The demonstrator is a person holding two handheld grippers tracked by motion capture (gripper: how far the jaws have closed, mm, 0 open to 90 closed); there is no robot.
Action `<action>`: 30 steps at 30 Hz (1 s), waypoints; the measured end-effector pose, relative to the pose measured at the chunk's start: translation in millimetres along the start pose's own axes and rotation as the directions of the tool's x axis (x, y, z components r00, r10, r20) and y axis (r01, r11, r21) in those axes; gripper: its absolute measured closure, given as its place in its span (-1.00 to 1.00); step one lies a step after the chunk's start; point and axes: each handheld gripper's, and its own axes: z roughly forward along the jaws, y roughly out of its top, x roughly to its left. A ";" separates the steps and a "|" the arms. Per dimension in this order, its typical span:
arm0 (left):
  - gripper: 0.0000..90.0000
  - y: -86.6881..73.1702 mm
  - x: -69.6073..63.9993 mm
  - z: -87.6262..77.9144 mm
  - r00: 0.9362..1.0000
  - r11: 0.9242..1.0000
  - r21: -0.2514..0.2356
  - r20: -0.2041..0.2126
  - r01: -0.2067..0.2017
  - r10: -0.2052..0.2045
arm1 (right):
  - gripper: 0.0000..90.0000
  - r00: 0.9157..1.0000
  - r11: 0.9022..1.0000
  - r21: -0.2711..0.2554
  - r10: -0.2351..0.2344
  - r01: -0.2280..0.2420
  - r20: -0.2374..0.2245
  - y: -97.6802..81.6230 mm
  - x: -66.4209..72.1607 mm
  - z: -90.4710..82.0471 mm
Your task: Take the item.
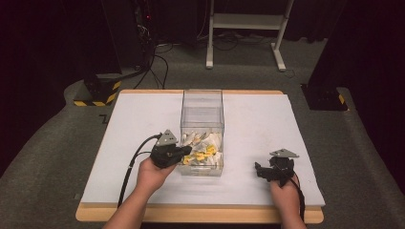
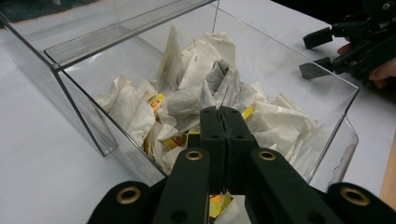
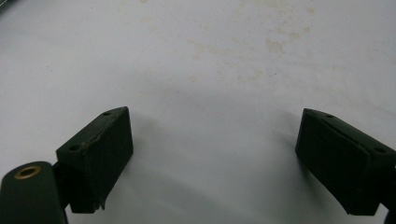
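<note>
The left hand-held gripper (image 2: 219, 112), jaws pressed together, reaches into the clear box (image 1: 202, 102) of tea bags (image 2: 196, 93), while the right hand-held gripper (image 3: 212, 154) waits spread over the bench (image 1: 133, 119).

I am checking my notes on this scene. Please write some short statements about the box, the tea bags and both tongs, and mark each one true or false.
1. The clear plastic box holds white paper tea bags with yellow tags. True.
2. The left tongs are wide open. False: their jaws are closed together, above the box.
3. The right tongs are open over the white table cover. True.
4. The right tongs hold a tea bag. False: nothing is between their jaws.
5. The box has a lid on. False: its top is open.
</note>
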 end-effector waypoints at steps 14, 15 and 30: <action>0.97 1.7 0.0 -9.7 1.000 0.998 -0.067 -0.003 -0.004 0.004 | -0.76 1.000 1.000 0.000 -0.001 0.001 0.000 0.0 0.0 0.0; 0.98 1.7 -0.1 -10.3 1.000 0.998 -0.070 -0.004 -0.005 0.005 | -0.76 1.000 1.000 0.000 0.000 0.000 0.000 0.0 0.0 0.0; 0.97 3.5 -0.8 -16.9 1.000 0.992 -0.129 0.011 0.005 -0.004 | -0.76 1.000 1.000 0.000 -0.001 0.001 0.000 0.0 -0.1 0.0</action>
